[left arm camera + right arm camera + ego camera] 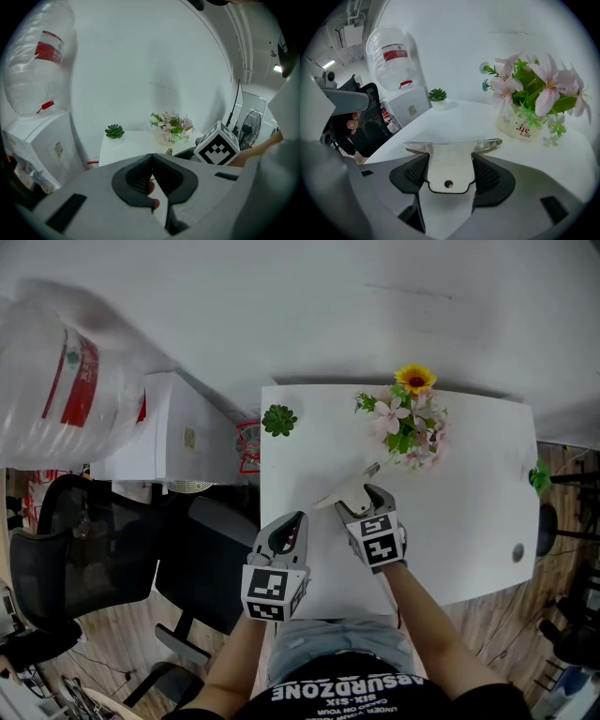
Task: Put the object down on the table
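The flower pot [516, 127] reads "…ine Life". Away from the pot, the shirt [349, 696] print reads, upside down, "ABSURDZONE".

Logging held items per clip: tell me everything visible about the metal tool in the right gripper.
The metal tool is flat, shiny and silver-grey: a narrow handle with a small hole near its end, widening into a broad crossbar. The right gripper clamps the handle between dark pads, roughly level over the white table.
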{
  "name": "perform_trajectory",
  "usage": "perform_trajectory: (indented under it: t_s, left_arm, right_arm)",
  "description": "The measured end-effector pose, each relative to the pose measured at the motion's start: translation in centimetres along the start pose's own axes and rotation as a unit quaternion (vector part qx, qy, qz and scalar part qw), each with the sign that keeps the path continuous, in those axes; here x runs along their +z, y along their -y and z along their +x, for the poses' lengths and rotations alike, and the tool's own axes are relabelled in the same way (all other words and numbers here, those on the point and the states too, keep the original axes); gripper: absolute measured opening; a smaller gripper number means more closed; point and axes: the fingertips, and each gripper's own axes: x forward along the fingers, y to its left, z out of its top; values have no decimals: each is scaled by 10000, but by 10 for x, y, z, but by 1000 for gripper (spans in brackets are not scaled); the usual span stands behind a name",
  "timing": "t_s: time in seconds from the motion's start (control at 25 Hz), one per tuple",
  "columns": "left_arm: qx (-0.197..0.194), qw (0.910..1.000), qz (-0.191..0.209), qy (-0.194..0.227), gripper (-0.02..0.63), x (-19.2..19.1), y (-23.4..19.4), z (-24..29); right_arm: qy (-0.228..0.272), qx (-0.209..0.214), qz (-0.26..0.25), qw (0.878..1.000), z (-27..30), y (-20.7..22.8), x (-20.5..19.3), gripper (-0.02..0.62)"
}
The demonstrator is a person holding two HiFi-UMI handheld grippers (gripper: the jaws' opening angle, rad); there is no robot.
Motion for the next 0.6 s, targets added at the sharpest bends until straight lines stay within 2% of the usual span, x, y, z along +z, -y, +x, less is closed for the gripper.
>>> perform_trajectory:
  t_s: [0.6]
  left_arm:
    - [11,10000,-5,-56,6,-2,-5,4]
  right_arm:
    - [-156,-36,-47,9999,11,4,-7,288]
